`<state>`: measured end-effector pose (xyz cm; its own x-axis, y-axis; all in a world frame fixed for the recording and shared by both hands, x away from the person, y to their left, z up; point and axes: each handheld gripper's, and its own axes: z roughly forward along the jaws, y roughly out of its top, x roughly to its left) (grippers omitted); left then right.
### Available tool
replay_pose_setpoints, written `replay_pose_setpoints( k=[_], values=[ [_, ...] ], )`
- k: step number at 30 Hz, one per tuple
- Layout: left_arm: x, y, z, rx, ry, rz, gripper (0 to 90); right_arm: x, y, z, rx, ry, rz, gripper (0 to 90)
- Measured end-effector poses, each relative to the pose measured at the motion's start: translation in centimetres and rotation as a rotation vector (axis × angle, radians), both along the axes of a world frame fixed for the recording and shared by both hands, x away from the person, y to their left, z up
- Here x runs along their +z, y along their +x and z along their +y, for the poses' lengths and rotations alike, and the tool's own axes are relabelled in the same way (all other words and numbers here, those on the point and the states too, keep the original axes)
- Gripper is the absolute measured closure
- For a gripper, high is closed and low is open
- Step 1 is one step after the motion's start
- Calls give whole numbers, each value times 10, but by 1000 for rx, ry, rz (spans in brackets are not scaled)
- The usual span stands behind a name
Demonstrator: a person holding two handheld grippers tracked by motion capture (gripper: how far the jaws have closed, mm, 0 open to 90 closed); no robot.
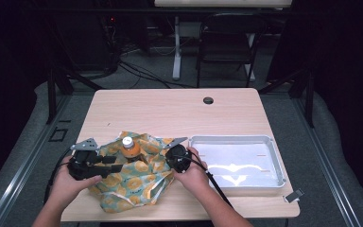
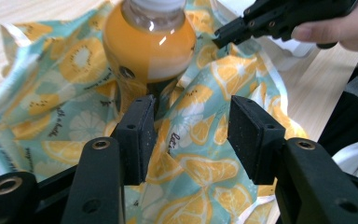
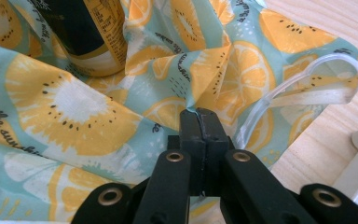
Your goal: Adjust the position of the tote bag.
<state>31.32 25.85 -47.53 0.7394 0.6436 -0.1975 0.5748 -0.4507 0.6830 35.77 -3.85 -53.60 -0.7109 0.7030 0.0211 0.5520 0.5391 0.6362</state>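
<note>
Bag (image 1: 137, 182) — teal, orange-slice print, crumpled — apparently plastic, around bottle (image 1: 131, 147).

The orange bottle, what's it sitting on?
The orange bottle stands on the crumpled fruit-print bag, which lies on the wooden table. The bag's folds hide the bottle's base.

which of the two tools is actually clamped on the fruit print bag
The right tool: its jaws are pressed together on a fold of the fruit print bag. The left tool is open, jaws apart over the bag near the orange bottle.
</note>
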Motion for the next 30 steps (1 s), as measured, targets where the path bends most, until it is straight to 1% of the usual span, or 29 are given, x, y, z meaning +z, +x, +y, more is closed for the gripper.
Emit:
replay_pose_setpoints(
  k=[3, 4, 5, 7, 8, 9, 10, 11, 12, 15, 16, 18, 21, 24, 25, 30],
  values=[
    [-7, -1, -4, -7, 9, 7, 512, 0, 0, 0, -2, 3, 2, 900],
    [-8, -1, -5, -8, 5, 4, 512, 0, 0, 0, -2, 4, 2, 900],
    [-10, -1, -6, -8, -11, 6, 512, 0, 0, 0, -4, 6, 1, 900],
    [-13, 0, -9, -8, -28, 14, 517, 0, 0, 0, -1, 4, -1, 900],
    [-14, 1, -10, -9, -11, 13, 531, 0, 0, 0, -3, 7, -2, 900],
    [-14, 1, -11, -14, 16, 3, 554, 0, 0, 0, 0, 7, -1, 900],
    [-15, 0, -13, -8, 31, 0, 590, 0, -1, 1, -6, 10, -5, 900],
    [-16, -1, -13, -28, 51, -4, 673, 0, -1, 1, -2, 10, -4, 900],
    [-17, -3, -14, -41, 57, -2, 753, 0, -1, 0, -3, 9, -4, 900],
    [-21, -8, -16, -54, 72, 12, 881, 0, -1, 0, -2, 4, 2, 900],
    [-22, -9, -17, -57, 76, 19, 897, -1, -1, 0, -9, 12, -2, 900],
    [-25, -12, -17, -70, 76, 37, 900, -1, 0, 0, -7, 11, -4, 900],
    [-28, -16, -16, -85, 89, 47, 900, 0, 0, 0, -10, 12, -5, 900],
    [-32, -20, -15, -93, 79, 61, 900, 0, 0, -1, -13, 11, -7, 900],
    [-33, -22, -14, -100, 80, 63, 900, 0, 0, 0, -21, 15, -11, 900],
    [-41, -27, -13, -110, 77, 91, 900, -1, 0, -1, -17, 6, -13, 900]
  ],
)
